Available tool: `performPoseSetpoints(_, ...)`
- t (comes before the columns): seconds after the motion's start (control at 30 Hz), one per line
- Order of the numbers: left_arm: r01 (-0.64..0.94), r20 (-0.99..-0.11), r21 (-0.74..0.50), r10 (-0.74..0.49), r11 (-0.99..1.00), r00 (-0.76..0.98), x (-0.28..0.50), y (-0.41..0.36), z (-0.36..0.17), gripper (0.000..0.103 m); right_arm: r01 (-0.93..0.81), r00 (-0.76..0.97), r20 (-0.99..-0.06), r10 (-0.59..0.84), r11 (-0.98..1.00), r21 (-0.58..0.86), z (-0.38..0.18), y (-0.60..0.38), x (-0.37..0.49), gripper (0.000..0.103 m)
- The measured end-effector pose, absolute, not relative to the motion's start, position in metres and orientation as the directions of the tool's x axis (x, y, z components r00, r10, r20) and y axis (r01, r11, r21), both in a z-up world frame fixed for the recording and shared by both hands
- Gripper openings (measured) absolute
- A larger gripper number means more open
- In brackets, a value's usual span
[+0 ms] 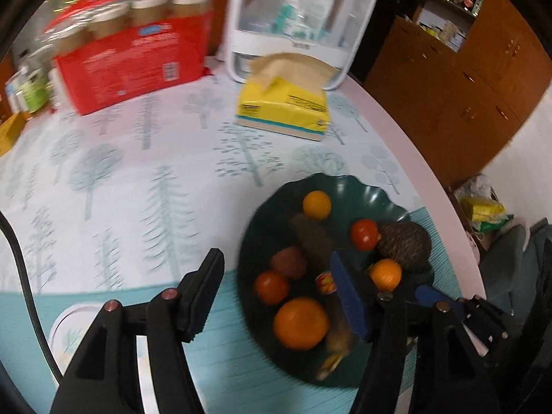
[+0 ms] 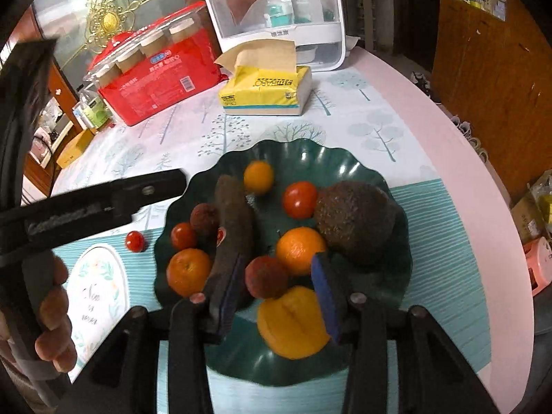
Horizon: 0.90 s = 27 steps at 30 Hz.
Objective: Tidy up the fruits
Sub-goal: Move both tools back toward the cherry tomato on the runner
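Observation:
A dark green scalloped plate (image 1: 362,189) (image 2: 345,158) holds several fruits: oranges, tomatoes, lychees, a browned banana (image 2: 231,227) and a rough brown fruit (image 2: 355,220). My left gripper (image 1: 276,296) is open above the plate's left side. An orange (image 1: 300,322) and a tomato (image 1: 270,286) lie under the gap, untouched. My right gripper (image 2: 276,293) is open low over the plate's near part. A red lychee (image 2: 265,276) and a yellow-orange fruit (image 2: 293,321) lie between its blue pads, free of both. A cherry tomato (image 2: 134,240) lies on the mat left of the plate.
A yellow tissue pack (image 2: 265,93), a red package of jars (image 2: 162,79) and a white clear-lidded box (image 2: 276,10) stand at the back. A person's hand (image 2: 51,310) holds the other gripper at the left. The table's pink edge (image 2: 465,172) curves along the right.

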State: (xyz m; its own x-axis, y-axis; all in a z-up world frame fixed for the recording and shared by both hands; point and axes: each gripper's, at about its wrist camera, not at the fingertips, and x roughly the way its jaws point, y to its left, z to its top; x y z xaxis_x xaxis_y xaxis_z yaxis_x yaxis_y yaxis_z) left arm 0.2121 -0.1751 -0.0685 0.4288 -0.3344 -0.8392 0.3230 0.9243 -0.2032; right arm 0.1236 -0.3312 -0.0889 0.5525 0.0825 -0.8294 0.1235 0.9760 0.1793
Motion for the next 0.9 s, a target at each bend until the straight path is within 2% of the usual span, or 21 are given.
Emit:
performPoseSetpoints(0.27, 0.216, -0.838, -0.161, -0.249, 0.963, 0.486, 0.167, -0.109, -0.053, 0.067, 0.054, 0.56, -0.821, 0.112, 0.984, 0.172, -0.077, -0.302, 0.104, 0.042)
performPoseSetpoints(0.43, 0.144, -0.812, -0.085, -0.152, 0.986, 0.563, 0.136, -0.058, -0.036, 0.08, -0.015, 0.569, -0.811, 0.14, 0.987, 0.16, -0.061, -0.276, 0.091, 0.042)
performPoseSetpoints(0.6, 0.064, -0.789, -0.075, -0.098, 0.995, 0.606, 0.12, -0.014, -0.016, 0.081, -0.08, 0.626, -0.763, 0.163, 0.986, 0.145, -0.022, -0.252, 0.082, 0.042)
performPoseSetpoints(0.73, 0.016, -0.756, -0.052, -0.05, 0.999, 0.653, 0.113, 0.012, 0.008, 0.087, -0.145, 0.664, -0.721, 0.197, 0.98, 0.134, 0.016, -0.225, 0.086, 0.042)
performPoseSetpoints(0.83, -0.038, -0.712, 0.0, 0.027, 0.999, 0.701, 0.109, 0.03, 0.025, 0.091, -0.186, 0.672, -0.704, 0.23, 0.972, 0.141, 0.036, -0.205, 0.095, 0.047)
performPoseSetpoints(0.9, -0.059, -0.694, 0.012, 0.051, 0.998, 0.719, 0.106, 0.039, 0.032, 0.092, -0.205, 0.673, -0.698, 0.244, 0.969, 0.141, 0.041, -0.192, 0.104, 0.056)
